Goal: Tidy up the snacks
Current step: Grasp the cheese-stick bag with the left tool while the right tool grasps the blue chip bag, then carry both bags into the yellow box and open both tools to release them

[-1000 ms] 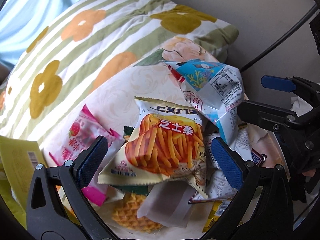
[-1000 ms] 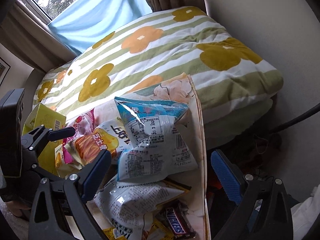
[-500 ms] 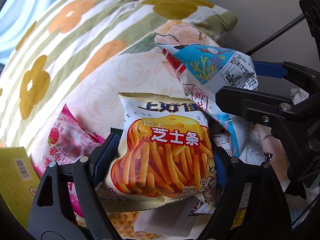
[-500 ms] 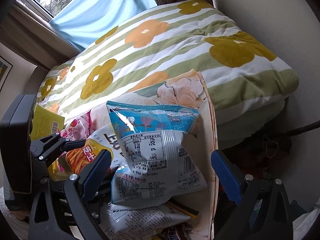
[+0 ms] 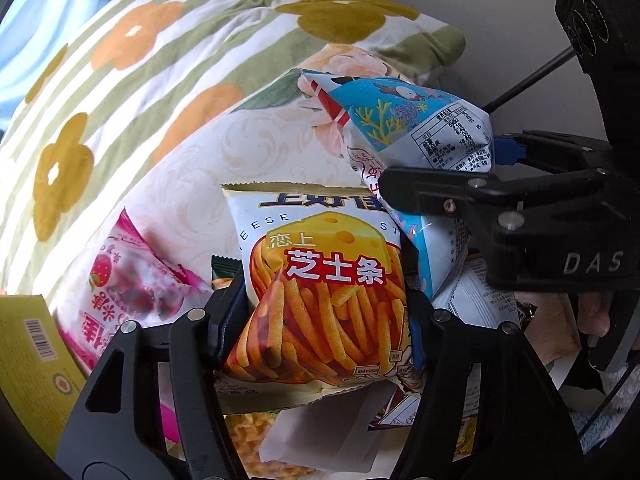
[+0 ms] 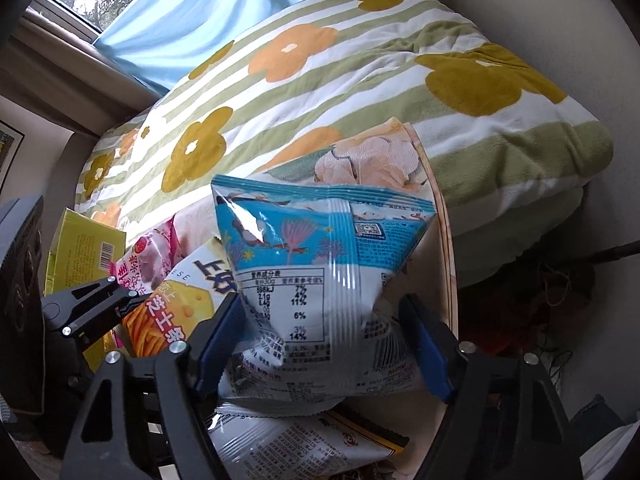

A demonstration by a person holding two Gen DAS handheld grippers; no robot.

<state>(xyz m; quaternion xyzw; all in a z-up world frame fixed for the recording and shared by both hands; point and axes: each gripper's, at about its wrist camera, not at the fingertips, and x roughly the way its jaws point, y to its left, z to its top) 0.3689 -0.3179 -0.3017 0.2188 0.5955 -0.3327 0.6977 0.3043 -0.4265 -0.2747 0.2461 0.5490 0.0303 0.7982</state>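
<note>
both tongs are closing in from wide since a second ago: the left tongs are squeezing the cheese stick bag, the right tongs are pinching the blue snack bag. both bags are sitting atop the snack pile beside the flowered quilt.

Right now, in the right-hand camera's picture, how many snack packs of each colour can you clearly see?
blue bag: 1
yellow cheese-stick bag: 1
pink bag: 1
white bag: 1
yellow box: 1
Total: 5
</note>
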